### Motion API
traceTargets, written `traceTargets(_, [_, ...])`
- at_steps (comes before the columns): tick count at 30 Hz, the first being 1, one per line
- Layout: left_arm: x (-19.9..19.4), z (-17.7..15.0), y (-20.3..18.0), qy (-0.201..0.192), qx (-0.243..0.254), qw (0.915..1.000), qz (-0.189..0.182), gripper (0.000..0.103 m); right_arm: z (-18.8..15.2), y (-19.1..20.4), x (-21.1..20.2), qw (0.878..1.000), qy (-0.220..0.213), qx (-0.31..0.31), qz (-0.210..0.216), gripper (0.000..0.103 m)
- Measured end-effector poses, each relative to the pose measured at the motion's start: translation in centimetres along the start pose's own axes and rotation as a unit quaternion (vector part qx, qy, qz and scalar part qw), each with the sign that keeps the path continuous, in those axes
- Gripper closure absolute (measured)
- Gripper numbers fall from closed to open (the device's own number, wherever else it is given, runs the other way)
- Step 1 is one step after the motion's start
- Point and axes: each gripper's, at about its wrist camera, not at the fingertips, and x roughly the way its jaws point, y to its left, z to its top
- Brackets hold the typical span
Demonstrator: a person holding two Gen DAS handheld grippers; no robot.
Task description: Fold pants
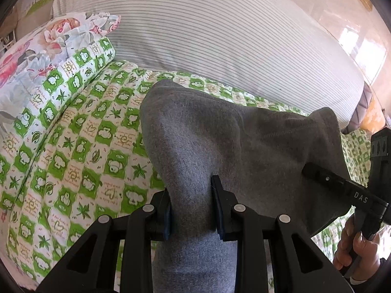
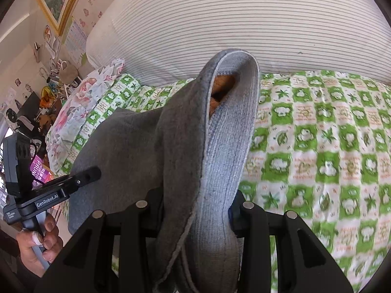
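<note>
The grey fleece pants (image 1: pixel 220 141) hang bunched between the two handheld grippers, above a green-and-white checked quilt with frog and leaf prints (image 1: pixel 80 146).

The left gripper (image 1: pixel 193 210), at the bottom centre of the left wrist view, is clamped on a thick fold of the grey cloth; both blue pads (image 1: pixel 218 207) press into it. The rest of the garment spreads toward the right of that frame, where the right gripper (image 1: pixel 308 168) bites into its far edge, a hand (image 1: pixel 352 249) on its handle at the lower right.

In the right wrist view the right gripper (image 2: pixel 198 210) is closed on the ribbed waistband (image 2: pixel 227 151), which stands up in a loop at frame centre. The left gripper (image 2: pixel 95 173) enters from the left, held by a hand (image 2: pixel 39 241) at the lower left.

A striped white cover (image 1: pixel 220 31) fills the upper part of both views. A floral pillow (image 1: pixel 36 53) lies at the upper left.
</note>
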Motion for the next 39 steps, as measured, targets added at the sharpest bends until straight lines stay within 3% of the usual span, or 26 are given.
traceTargets(6, [2.7,0.4,0.8,0.019,-0.002,0.9998,0.006,0.076,1.3,-1.2,2.6,1.000,0.018,0.002,0.002,0.064])
traceTargets(12, [6.1,-1.0,1.8,0.054,-0.007,0.9984,0.017,0.074,0.2,-3.3,6.1,0.998,0.061,0.015,-0.008,0.062])
traceTargets(19, [6.4,-1.2,1.6,0.057,0.000,0.9977,0.035,0.063,-0.6,-5.0,6.9,0.997,0.067,0.037,-0.004,0.041])
traceTargets(23, [6.2,-1.2,1.7,0.059,-0.002,0.9975,0.039,0.058,-0.5,-5.3,6.3,0.997,0.068,0.037,-0.009,0.038])
traceTargets(26, [5.6,-1.3,1.8,0.060,-0.006,0.9970,0.049,0.044,-0.3,-5.2,5.4,0.997,0.061,0.038,-0.015,0.036])
traceTargets(34, [2.4,-2.4,1.1,0.046,0.012,0.9964,0.070,0.031,-0.6,-4.9,0.7,0.999,0.024,0.029,-0.031,0.028])
traceTargets(39, [-0.2,-3.4,0.6,0.027,0.018,0.9961,0.082,0.028,-1.4,-2.9,-1.8,1.000,0.007,-0.004,-0.028,0.014])
